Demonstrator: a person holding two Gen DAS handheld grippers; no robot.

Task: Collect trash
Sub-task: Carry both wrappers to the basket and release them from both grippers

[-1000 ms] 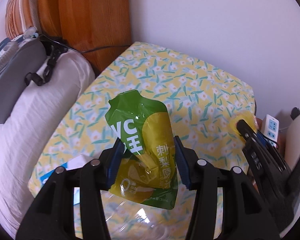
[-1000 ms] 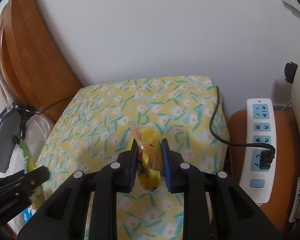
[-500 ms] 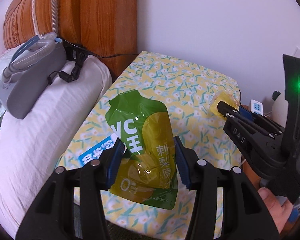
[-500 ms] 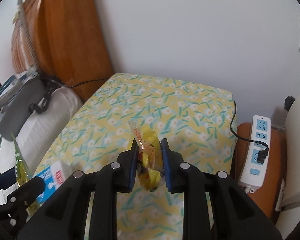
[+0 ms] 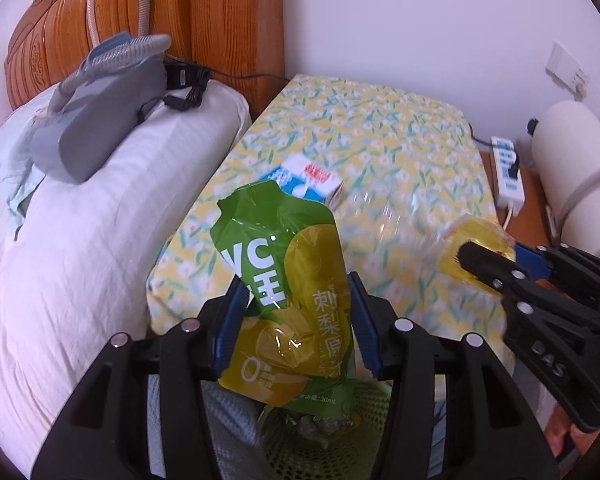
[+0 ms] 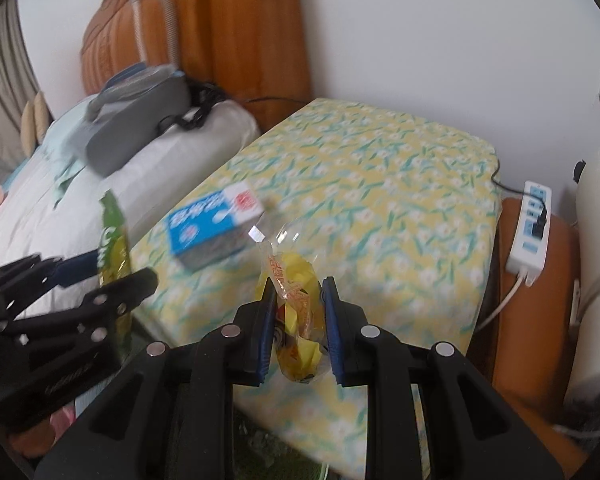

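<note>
1. My left gripper: fingers clamped on a green juice pouch, held upright above a green mesh bin just under the fingers.

2. My right gripper: fingers pinched on a crumpled yellow wrapper, lifted off the counter's near edge.

3. Counter, in a yellow floral cloth: a blue-and-white milk carton lies on its side near the left edge, with a clear plastic bottle, blurred, just beside it.

4. Left of the counter, a bed: white pillow carrying a grey device with a ribbed hose.

5. Right of the counter: a white power strip on an orange surface.

6. Farthest: wooden headboard against the wall.
</note>
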